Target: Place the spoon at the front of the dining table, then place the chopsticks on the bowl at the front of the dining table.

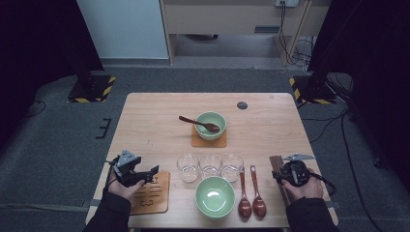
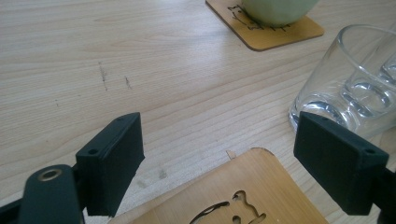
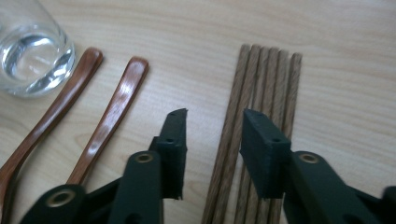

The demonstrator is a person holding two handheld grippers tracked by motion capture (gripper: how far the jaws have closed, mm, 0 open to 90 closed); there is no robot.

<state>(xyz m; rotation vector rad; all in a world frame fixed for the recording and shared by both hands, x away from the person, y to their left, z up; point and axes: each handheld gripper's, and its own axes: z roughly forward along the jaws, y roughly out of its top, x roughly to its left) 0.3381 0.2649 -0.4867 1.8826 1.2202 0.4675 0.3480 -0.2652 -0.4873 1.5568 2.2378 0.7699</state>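
Several brown wooden chopsticks (image 3: 268,74) lie side by side at the table's right front (image 1: 276,162). My right gripper (image 3: 212,116) hangs low over them with its jaws partly apart. The leftmost sticks run between the jaws, and a gap shows beside the left pad. In the high view the right gripper (image 1: 276,175) sits at the sticks' near part. My left gripper (image 2: 219,135) stands wide open with nothing between its jaws, just above the far corner of a wooden coaster (image 2: 243,186) at the front left (image 1: 152,193).
Three clear glasses (image 1: 210,166) stand in a row at the middle front, with a green bowl (image 1: 214,195) before them. Two brown spoons (image 1: 251,193) lie left of the chopsticks. Farther back, another green bowl (image 1: 211,124) with a spoon sits on a coaster.
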